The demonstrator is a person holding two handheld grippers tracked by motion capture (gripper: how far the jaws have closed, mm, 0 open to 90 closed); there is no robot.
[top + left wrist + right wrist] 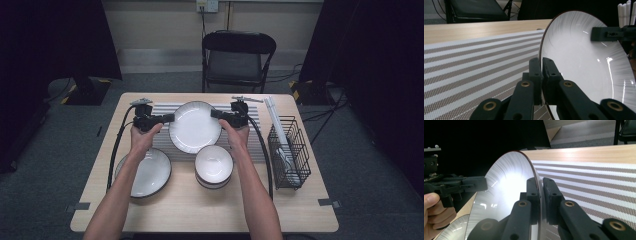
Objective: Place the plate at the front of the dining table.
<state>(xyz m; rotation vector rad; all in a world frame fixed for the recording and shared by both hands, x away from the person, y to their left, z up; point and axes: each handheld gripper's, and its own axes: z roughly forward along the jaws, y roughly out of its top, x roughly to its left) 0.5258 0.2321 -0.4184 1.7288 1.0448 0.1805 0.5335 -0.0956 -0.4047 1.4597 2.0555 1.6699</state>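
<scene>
While both grippers clamp opposite edges of the round white ceramic plate with a dark rim point(195, 126), the left gripper point(169, 118) and the right gripper point(216, 114) carry it over the striped woven mat point(162, 108) at the middle of the high view. Next, probably, comes an even lowering of this smooth, glossy plate onto the mat on the wooden counter point(200, 210).

The light wooden table point(200, 210) carried a striped mat point(162, 107) along its far middle. Near the left edge lay a dark-rimmed white plate point(150, 175), and a short stack of white bowls point(214, 165) sat just before the mat's near edge. A black wire basket point(292, 160) stood by the right edge.
</scene>
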